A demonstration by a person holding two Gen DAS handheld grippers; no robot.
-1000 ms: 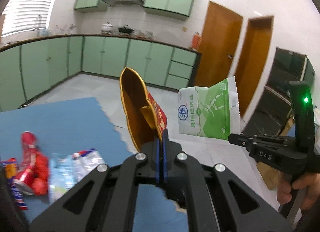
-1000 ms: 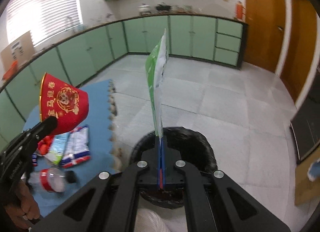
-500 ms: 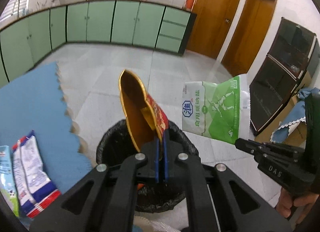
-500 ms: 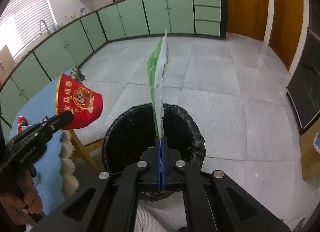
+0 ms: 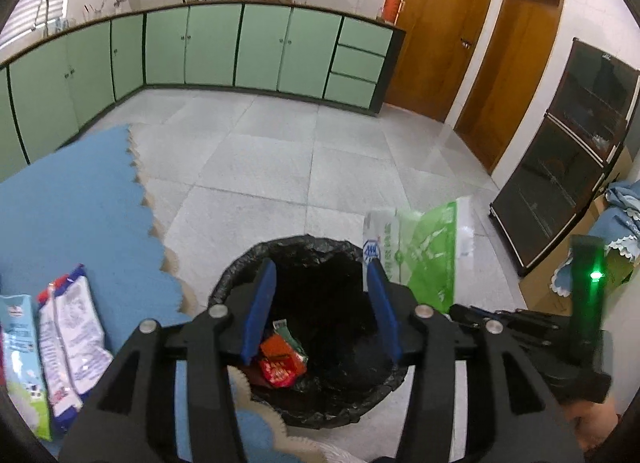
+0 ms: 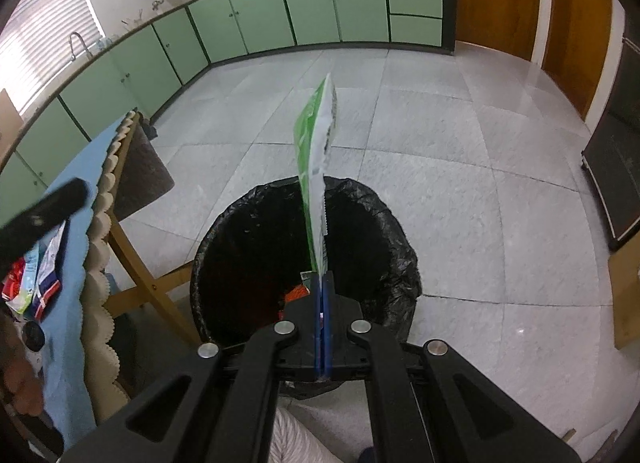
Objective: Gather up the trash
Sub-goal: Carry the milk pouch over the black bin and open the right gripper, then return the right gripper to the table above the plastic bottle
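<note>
left gripper [image 5: 320,303]: black frame with 2 blue-padded fingers [image 5: 260,307], spread wide apart, nothing between them, aimed forward and down.
right gripper [image 6: 322,283]: black frame, 2 blue pads pressed together, clamping the lower edge of a green and white plastic pouch [image 6: 316,167] that stands upright above the tips.
right gripper from the left camera: black body [image 5: 532,327] with a lit green lamp, just right of the left gripper.
right hand [image 5: 592,419]: skin visible at the handle, lower right.
left hand: blurred at the right camera's left edge.

Green-white pouch [image 6: 316,167], black bin liner [image 6: 396,247]
</note>
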